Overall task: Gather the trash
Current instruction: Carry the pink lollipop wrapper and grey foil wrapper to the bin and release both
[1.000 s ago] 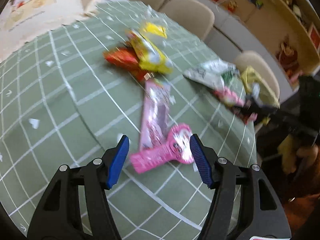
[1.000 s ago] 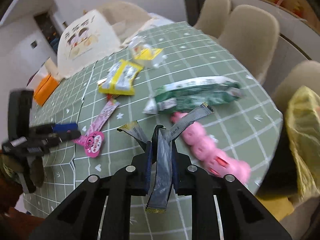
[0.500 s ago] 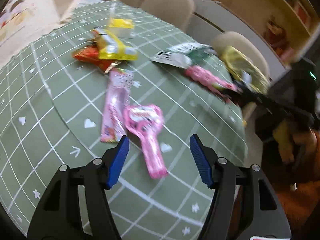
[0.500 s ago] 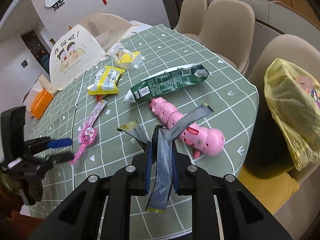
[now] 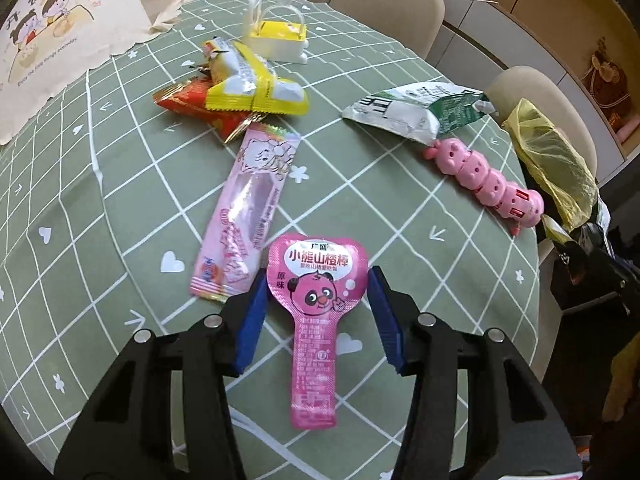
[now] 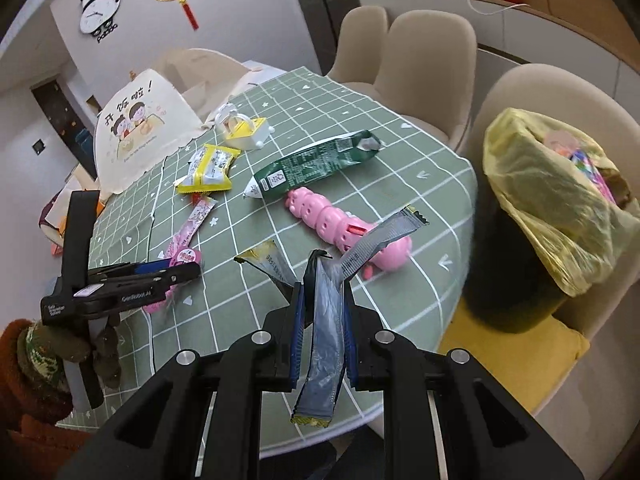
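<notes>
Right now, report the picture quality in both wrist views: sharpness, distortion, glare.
Left wrist view: sharp, print on the pink lollipop wrapper legible; fisheye bends the tablecloth grid. Right wrist view: also sharp, dark corners, chairs curved; soft daylight, mild sheen on the yellow trash bag.

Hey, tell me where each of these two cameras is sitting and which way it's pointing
Left wrist: sits on the left tool, looking steeply down at the green checked table; its blue fingers are closing around the pink panda wrapper, not yet pressing.
Right wrist: sits on the right tool, looking across the table toward the yellow trash bag; it is shut on grey wrappers, and the left tool and a gloved hand show.
Shared: pink toy, green pouch, panda wrapper, trash bag.
</notes>
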A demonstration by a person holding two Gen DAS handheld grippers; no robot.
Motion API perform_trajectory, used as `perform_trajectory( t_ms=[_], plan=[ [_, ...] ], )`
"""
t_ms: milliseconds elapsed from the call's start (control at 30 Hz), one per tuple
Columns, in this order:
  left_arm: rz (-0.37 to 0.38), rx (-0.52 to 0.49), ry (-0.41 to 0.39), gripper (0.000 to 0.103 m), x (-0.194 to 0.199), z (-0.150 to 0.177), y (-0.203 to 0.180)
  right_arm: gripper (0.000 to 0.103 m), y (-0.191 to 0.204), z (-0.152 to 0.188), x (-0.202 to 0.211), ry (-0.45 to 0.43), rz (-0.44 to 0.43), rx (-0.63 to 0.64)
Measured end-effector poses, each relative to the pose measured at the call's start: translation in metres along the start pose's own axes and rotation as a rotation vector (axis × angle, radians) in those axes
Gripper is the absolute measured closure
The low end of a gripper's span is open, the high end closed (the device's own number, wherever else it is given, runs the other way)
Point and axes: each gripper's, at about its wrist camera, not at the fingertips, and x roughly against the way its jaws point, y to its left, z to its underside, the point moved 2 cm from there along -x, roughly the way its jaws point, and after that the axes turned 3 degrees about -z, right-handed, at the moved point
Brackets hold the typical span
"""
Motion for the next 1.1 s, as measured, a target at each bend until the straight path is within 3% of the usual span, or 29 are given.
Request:
perform_trajectory(
  t_ms=[167, 500, 633, 867, 1100],
  plan=[
    [0.012, -0.034, -0.067, 0.056, 0.025, -0.009, -0.024, 0.086, -0.017, -0.002, 0.016, -0.044, -0.010, -0.027],
    [0.043, -0.099, -0.305, 0.056, 0.107, -0.069, -0.107, 0.085, -0.070, -0.064, 0.059, -0.178, -0.045, 0.026],
    [0.122, -0.089, -0.384, 0.056, 0.127, -0.102, -0.151, 0.085, -0.103, -0.089, 0.083, -0.232, -0.007, 0.079],
    [0.245, -0.049, -0.448, 0.056, 0.119, -0.153, -0.228, 0.085, -0.178, -0.122, 0.124, -0.305, 0.075, 0.112],
    [0.377, -0.072, -0.392, 0.056, 0.073, -0.183, -0.315, 0.085, -0.263, -0.131, 0.158, -0.340, 0.159, 0.069]
  ],
)
